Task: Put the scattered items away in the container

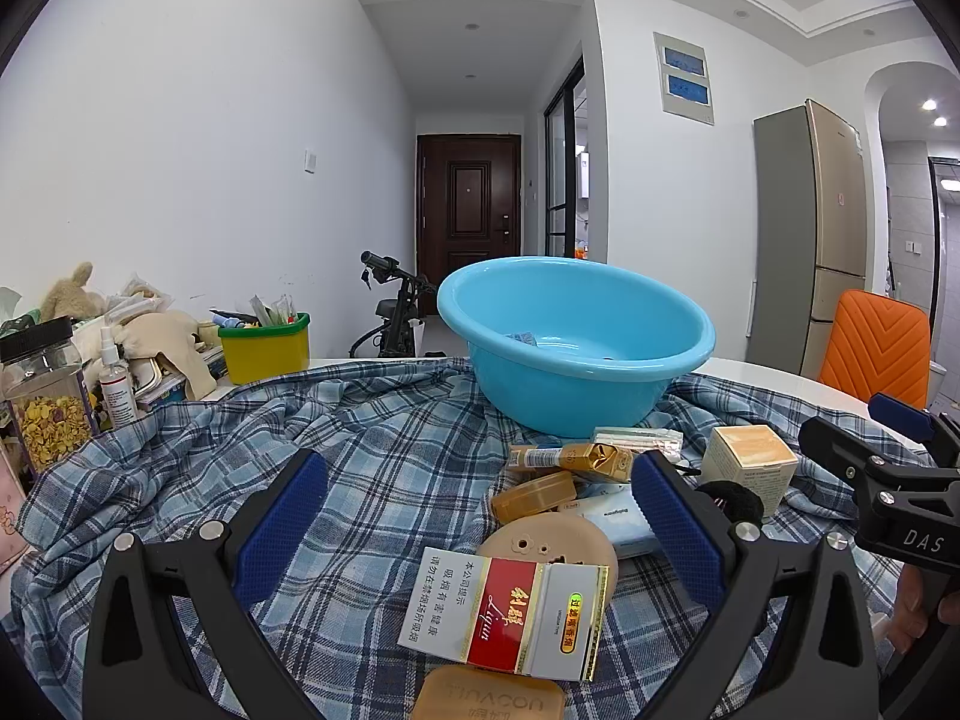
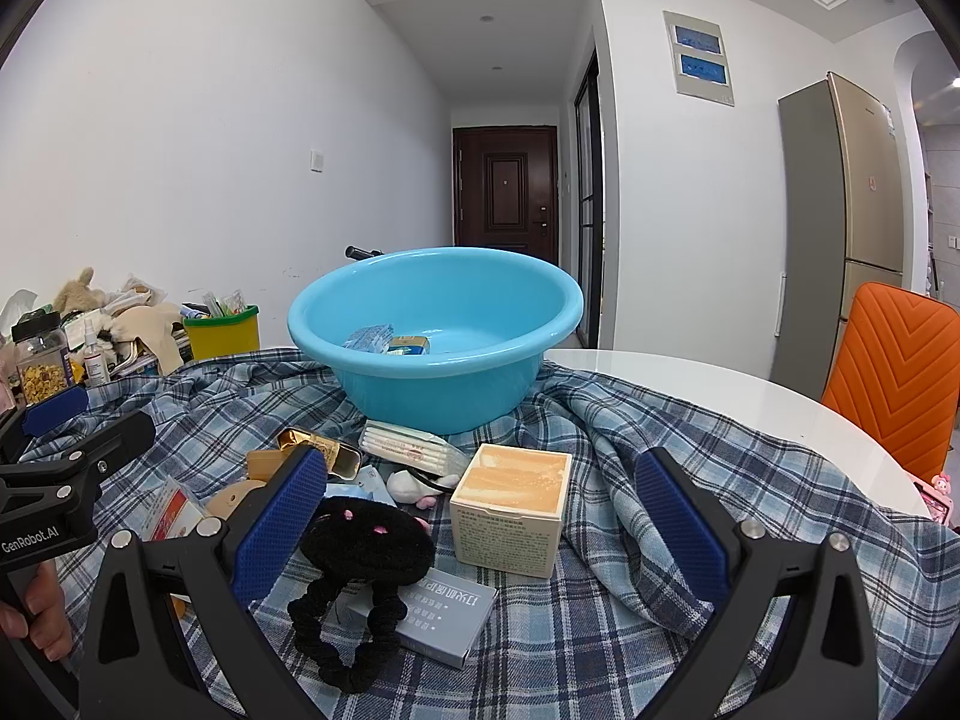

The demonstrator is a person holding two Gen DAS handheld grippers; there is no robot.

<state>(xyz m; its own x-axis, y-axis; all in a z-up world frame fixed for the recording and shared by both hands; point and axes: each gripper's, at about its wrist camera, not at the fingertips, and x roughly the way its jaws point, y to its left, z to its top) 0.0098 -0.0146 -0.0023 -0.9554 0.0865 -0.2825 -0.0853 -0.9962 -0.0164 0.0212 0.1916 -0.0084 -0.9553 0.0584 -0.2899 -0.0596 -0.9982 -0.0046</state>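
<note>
Scrunchie [image 2: 360,546] nearest right tongs [image 2: 480,516], gaping empty | left tongs [image 1: 480,516] gaping over carton [image 1: 510,612] | basin [image 2: 540,300] at tabletop's far edge | step: choosing; next: close, lift, drop.

Held both the left gripper [image 1: 480,516] and right gripper [image 2: 480,510] level, side by side, jaws spread wide.

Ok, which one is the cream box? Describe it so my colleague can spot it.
Start at the blue basin on the plaid cloth. Just in front of it, toward the right gripper, stands a cube-shaped box. It is the only upright cube, cream-sided with a peach-orange top, right of the black fuzzy scrunchie.
</note>
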